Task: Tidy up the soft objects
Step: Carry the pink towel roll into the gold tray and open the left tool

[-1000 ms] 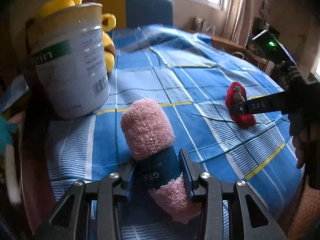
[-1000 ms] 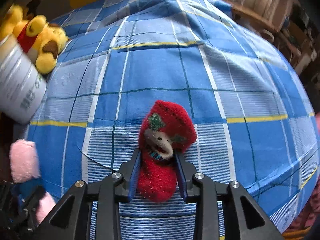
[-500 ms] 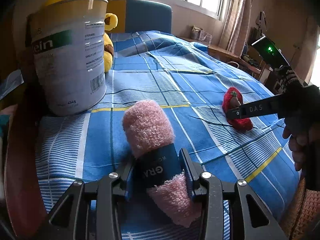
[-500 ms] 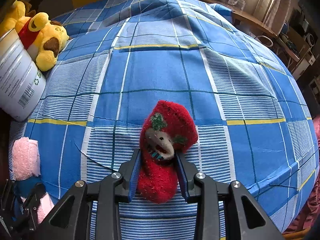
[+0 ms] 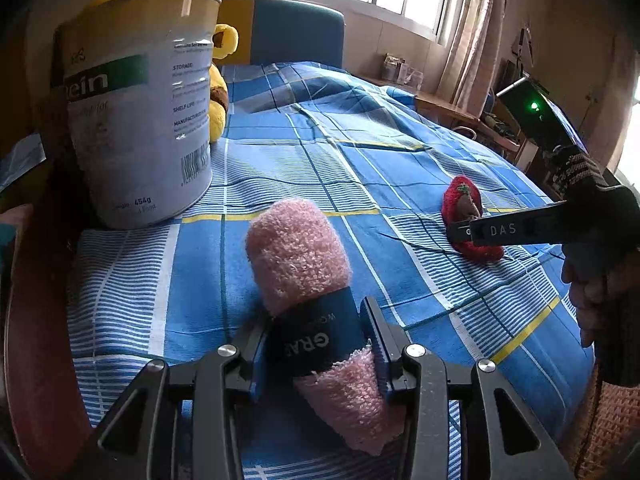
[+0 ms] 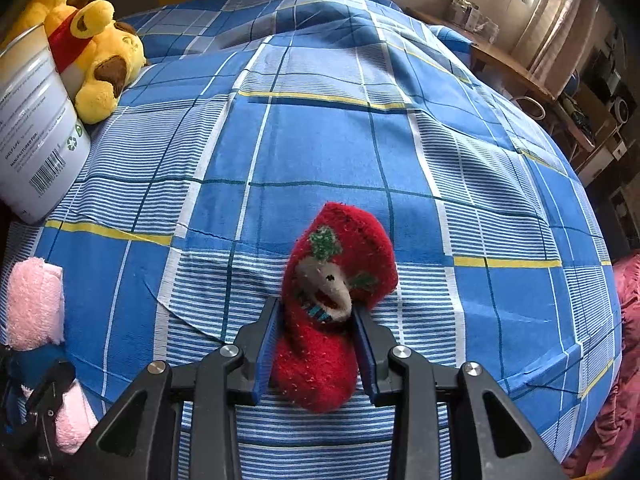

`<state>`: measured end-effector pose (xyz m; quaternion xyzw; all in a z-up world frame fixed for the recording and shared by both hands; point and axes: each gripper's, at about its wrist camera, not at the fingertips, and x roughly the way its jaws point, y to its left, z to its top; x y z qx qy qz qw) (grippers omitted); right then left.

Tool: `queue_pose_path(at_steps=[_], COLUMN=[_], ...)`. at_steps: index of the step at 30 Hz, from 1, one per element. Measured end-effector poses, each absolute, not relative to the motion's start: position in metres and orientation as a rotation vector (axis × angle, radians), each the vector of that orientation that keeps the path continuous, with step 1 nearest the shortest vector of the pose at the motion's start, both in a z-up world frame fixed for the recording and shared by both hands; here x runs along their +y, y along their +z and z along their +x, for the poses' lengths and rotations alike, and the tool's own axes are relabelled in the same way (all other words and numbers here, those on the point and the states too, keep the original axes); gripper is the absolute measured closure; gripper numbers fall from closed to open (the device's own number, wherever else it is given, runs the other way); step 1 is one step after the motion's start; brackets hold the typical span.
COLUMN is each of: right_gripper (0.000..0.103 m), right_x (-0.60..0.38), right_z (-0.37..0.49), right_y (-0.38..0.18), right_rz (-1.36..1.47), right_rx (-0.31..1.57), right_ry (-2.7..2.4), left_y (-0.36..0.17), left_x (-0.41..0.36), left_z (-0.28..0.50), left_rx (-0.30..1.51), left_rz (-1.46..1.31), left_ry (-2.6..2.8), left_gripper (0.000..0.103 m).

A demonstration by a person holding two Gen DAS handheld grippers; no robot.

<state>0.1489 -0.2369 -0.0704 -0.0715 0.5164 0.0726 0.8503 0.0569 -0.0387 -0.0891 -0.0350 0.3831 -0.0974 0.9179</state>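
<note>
Left hand-held gripper [image 5: 316, 340] is closed on the pink rolled sock [image 5: 298, 256], gripping it at its dark paper band; the roll's long axis runs forward along the fingers. Right hand-held gripper [image 6: 316, 344] is closed on the red sock [image 6: 332, 304], likewise lengthwise, low over the bed [image 6: 328, 140]. The tin can [image 5: 140, 120], likely the destination, stands ahead-left; the left hand is nearer to it.

The tin can [image 5: 140, 120] blocks most of the yellow plush toy [image 5: 218, 92] in the left wrist view, only bits poke out. Its label is cut mid-word, just "ein" readable. The band on the pink sock roll [image 5: 300, 264] reads "GRA", the rest tucked behind a finger.
</note>
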Motion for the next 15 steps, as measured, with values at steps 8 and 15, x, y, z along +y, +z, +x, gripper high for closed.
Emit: queue_pose_path(at_steps=[8,15], right_gripper=[0.068,0.068], right_x=[-0.235,-0.234], right_z=[0.149,0.148], right_y=[-0.071,-0.071], right_rz=[-0.168,-0.179], right_rx=[1.078,1.069], right_ry=[0.158,0.162], left_y=[-0.086,-0.067], left_x=[-0.042,-0.039], left_z=[0.057,0.047], left_rx=[0.812,0.863], left_rz=[-0.053,-0.052], left_ry=[-0.192,-0.190], left_gripper=[0.062,0.065])
